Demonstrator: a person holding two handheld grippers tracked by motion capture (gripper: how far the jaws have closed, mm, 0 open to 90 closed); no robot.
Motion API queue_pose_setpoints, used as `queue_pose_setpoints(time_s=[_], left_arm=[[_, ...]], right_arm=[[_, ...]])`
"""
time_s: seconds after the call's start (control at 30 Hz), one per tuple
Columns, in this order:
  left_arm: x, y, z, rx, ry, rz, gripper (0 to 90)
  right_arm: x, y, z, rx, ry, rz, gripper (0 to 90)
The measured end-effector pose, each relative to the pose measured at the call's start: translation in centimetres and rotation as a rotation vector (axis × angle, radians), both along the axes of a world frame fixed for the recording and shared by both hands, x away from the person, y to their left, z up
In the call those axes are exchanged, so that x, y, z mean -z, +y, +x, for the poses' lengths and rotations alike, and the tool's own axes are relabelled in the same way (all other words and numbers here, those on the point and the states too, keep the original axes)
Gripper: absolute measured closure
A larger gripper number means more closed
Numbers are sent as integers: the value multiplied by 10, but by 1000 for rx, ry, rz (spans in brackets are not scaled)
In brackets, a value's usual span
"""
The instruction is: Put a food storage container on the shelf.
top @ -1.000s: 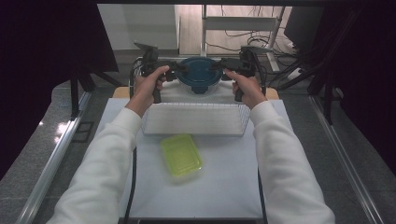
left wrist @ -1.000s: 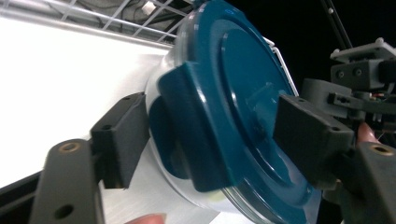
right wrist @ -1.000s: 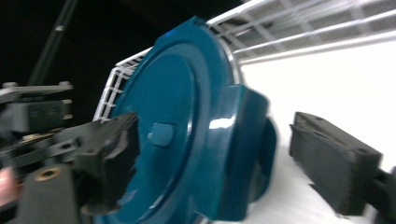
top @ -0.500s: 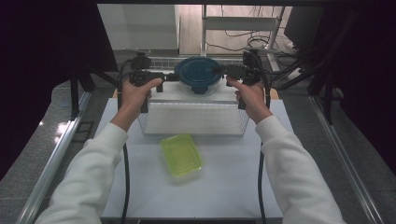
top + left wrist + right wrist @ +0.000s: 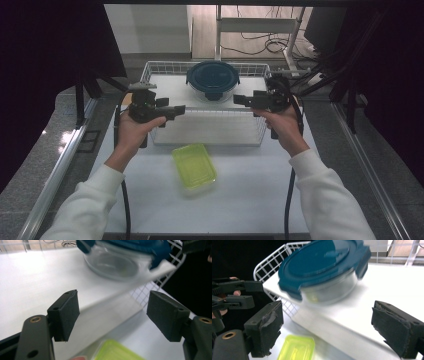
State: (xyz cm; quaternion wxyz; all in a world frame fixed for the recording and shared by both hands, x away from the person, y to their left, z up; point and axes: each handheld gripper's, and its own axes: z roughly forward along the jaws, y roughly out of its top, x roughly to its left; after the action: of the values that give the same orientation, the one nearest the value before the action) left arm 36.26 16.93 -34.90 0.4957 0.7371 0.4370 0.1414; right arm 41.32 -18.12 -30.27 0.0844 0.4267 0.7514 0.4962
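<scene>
A round glass container with a dark blue lid (image 5: pixel 212 80) (image 5: pixel 112 265) (image 5: pixel 322 267) stands at the back of a white wire basket (image 5: pixel 210 129). A yellow-green rectangular tub (image 5: pixel 194 165) (image 5: pixel 117 353) (image 5: pixel 297 349) lies on the table in front of the basket. My left gripper (image 5: pixel 172 106) (image 5: pixel 112 307) hovers over the basket's front left, pointing right. It is open with nothing between its jaws, which have just been closing slightly. My right gripper (image 5: pixel 241 99) (image 5: pixel 325 322) hovers at the front right, pointing left, open and holding nothing. Neither touches the container.
The basket's wire rim (image 5: pixel 269 262) rises around a white liner (image 5: pixel 172 87). The white table (image 5: pixel 250 200) has metal rails along both sides. Each gripper's cable (image 5: pixel 289 200) trails back toward the person. The other hand's gripper (image 5: pixel 237 293) shows far left in the right gripper view.
Both hands have drawn back from the sides of the round container, outward and toward the person. The container stays in the basket and the green tub has not moved.
</scene>
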Motion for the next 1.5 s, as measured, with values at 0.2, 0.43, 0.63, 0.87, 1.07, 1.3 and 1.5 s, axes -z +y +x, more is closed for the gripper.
queue_pose_setpoints(time_s=[0.2, 0.43, 0.63, 0.87, 1.07, 1.3, 1.5], left_arm=[[20, -3, -37, 97, 10, 67, 290], [56, -9, -64, 183, 105, 60, 295], [76, -14, -82, 177, 112, 123, 296], [92, -16, -98, 175, 122, 159, 275], [99, -14, -111, 166, 123, 179, 248], [109, -9, -124, 115, 136, 200, 195], [110, -8, -129, 103, 136, 188, 183]], right_arm=[[19, -13, -34, -64, -16, -9, 131], [55, -24, -63, -112, 3, -33, 139], [82, -30, -82, -146, 42, -37, 139], [108, -38, -100, -156, 72, -85, 139], [124, -40, -112, -149, 80, -131, 139], [141, -44, -121, -152, 111, -155, 138], [147, -49, -126, -150, 121, -165, 138]])
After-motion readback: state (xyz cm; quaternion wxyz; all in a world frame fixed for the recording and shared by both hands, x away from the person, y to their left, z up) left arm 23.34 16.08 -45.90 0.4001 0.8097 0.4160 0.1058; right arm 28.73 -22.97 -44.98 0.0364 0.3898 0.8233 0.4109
